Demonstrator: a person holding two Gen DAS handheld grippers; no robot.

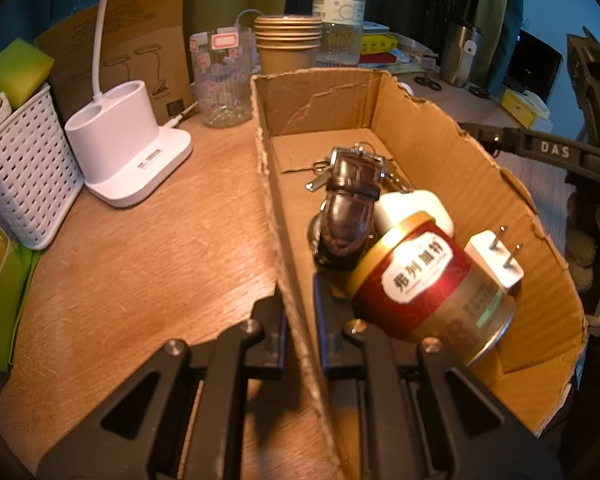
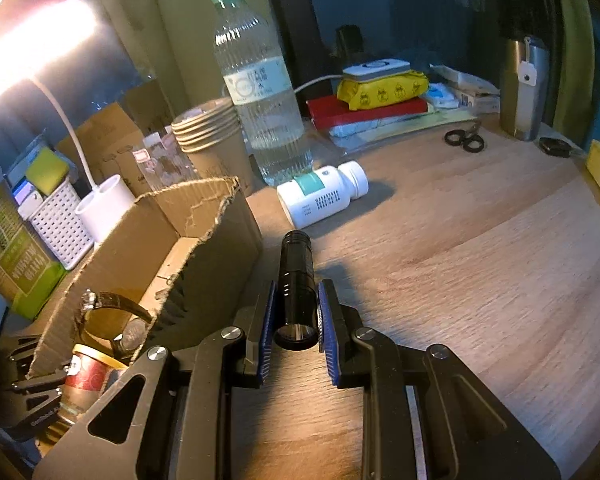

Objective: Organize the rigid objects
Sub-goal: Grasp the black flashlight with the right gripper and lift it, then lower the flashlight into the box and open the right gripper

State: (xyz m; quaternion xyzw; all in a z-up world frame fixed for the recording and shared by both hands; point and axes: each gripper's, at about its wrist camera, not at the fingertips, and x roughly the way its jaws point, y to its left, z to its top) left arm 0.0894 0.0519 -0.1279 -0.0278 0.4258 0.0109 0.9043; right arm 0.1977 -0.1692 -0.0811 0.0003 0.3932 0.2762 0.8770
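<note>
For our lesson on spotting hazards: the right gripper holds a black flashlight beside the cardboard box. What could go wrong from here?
1. The flashlight is smooth and round and sticks far past the right gripper, so it may slip or pivot.
2. The box has torn, uneven walls that could snag it.
3. The tin, watch and plug crowd the near end, so it could knock them.

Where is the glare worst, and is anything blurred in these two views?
Right wrist view: lamp glare blows out the upper left corner. Left wrist view: a bright highlight on the can; the box wall near the lens is blurred. Both bend straight edges.
</note>
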